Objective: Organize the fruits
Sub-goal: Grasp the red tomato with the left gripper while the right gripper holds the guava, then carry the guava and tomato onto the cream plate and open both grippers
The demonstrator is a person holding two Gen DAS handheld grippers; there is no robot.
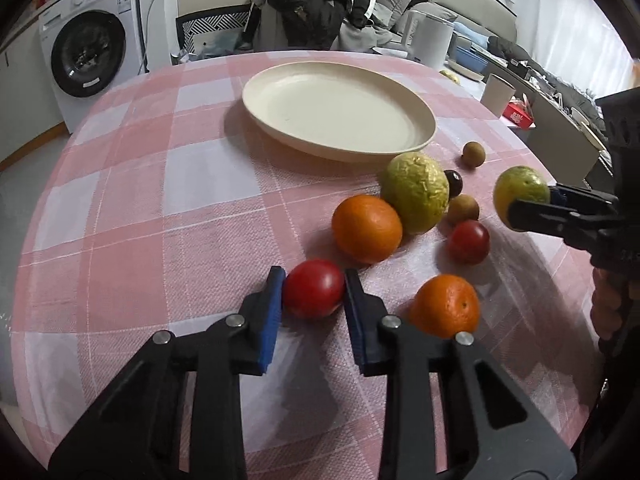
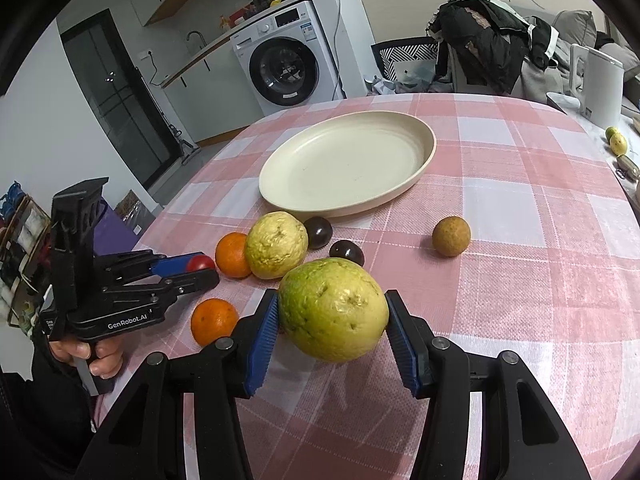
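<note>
My left gripper (image 1: 314, 292) is shut on a red tomato (image 1: 314, 287) at the table surface; it also shows in the right wrist view (image 2: 200, 270). My right gripper (image 2: 332, 330) is shut on a yellow-green guava (image 2: 333, 314) held above the cloth; in the left wrist view the guava (image 1: 520, 190) sits at the right. An empty cream plate (image 1: 416, 142) (image 2: 424, 160) lies beyond the fruit pile. A second guava (image 1: 416, 190) (image 2: 276, 250), two oranges (image 1: 366, 228) (image 1: 446, 306), another tomato (image 1: 468, 241), a dark plum (image 1: 455, 182) and brown round fruits (image 1: 473, 154) lie on the cloth.
The round table has a pink checked cloth (image 1: 160, 208). A white kettle (image 2: 600, 80), small fruits (image 2: 616, 140) and a cup (image 1: 497, 94) stand at the far right. A chair with clothes (image 1: 304, 8) and a washing machine (image 1: 92, 52) stand behind the table.
</note>
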